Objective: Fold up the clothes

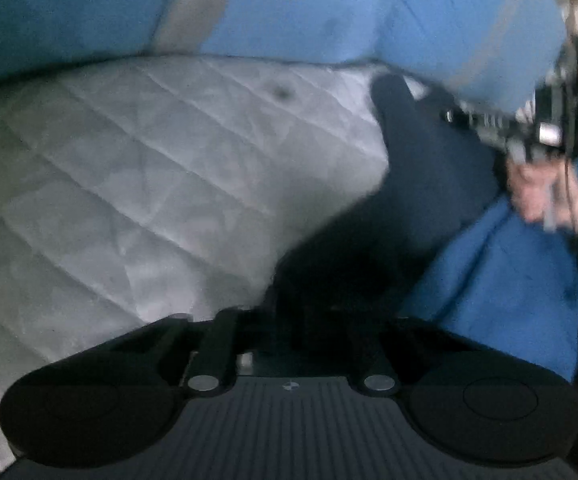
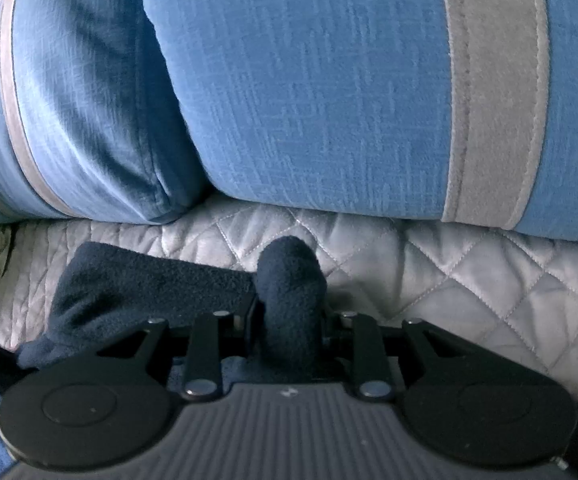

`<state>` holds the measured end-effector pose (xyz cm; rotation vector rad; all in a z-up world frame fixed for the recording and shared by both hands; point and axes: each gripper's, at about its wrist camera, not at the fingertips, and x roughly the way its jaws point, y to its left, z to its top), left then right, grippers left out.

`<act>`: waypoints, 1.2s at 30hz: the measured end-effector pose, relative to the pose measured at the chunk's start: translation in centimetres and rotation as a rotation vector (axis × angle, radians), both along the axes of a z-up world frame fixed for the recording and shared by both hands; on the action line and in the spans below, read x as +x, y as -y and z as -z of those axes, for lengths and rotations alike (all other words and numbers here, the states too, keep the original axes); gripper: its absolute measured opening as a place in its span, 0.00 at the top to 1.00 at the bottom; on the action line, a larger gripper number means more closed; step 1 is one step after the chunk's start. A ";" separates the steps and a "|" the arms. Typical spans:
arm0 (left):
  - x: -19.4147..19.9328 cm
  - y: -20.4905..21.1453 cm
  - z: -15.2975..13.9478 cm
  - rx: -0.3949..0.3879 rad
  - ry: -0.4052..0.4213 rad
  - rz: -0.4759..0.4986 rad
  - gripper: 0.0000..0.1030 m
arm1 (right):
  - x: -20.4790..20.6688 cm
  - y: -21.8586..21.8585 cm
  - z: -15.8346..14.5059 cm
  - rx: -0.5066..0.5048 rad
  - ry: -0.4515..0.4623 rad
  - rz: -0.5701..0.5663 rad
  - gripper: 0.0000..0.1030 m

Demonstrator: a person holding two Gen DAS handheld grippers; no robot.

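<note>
Left wrist view, blurred. The left tongs (image 1: 289,312) sit low in the frame with their tips lost in dark cloth; a navy fleece garment (image 1: 421,184) runs from between them up and to the right, so they appear closed on it, though the contact itself is in shadow. To the left of the tongs lies the grey quilted sofa cover (image 1: 129,168), with diamond stitching. Ahead of the tongs, blue cushions (image 1: 309,4) with a grey stripe stand along the back. Right of the tongs, the garment stretches toward the right tongs (image 1: 485,120), seen from the side at its far end, with the person's right hand (image 1: 545,196) behind them. Below that hand, a brighter blue cloth (image 1: 509,280) lies beside the garment; what it is cannot be told.

Right wrist view, sharp. To the left of the right tongs (image 2: 289,328), a flat band of the navy fleece garment (image 2: 149,280) lies on the quilted cover (image 2: 469,280), trailing off toward the lower left edge. Between the tongs a rolled bunch of the same fleece stands up, pinched on both sides: the tongs are narrow and holding it. Right of the tongs the quilted cover is bare. Ahead, two blue cushions (image 2: 309,100) rest on the cover, touching each other, each with a grey band.
</note>
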<state>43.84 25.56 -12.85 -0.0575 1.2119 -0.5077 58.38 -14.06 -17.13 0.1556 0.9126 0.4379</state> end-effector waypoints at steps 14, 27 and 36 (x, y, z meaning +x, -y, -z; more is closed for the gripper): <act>-1.3 3.5 -1.6 0.390 0.192 -0.006 0.61 | -0.2 -0.7 -1.9 -0.088 0.001 -0.054 0.19; 2.2 6.7 -4.2 -0.032 0.214 -0.069 0.38 | -1.8 9.5 -6.2 -0.084 0.022 -0.183 0.05; 6.0 7.9 -0.9 -0.130 0.144 -0.333 0.76 | -1.7 13.9 -3.5 -0.246 -0.057 -0.124 0.27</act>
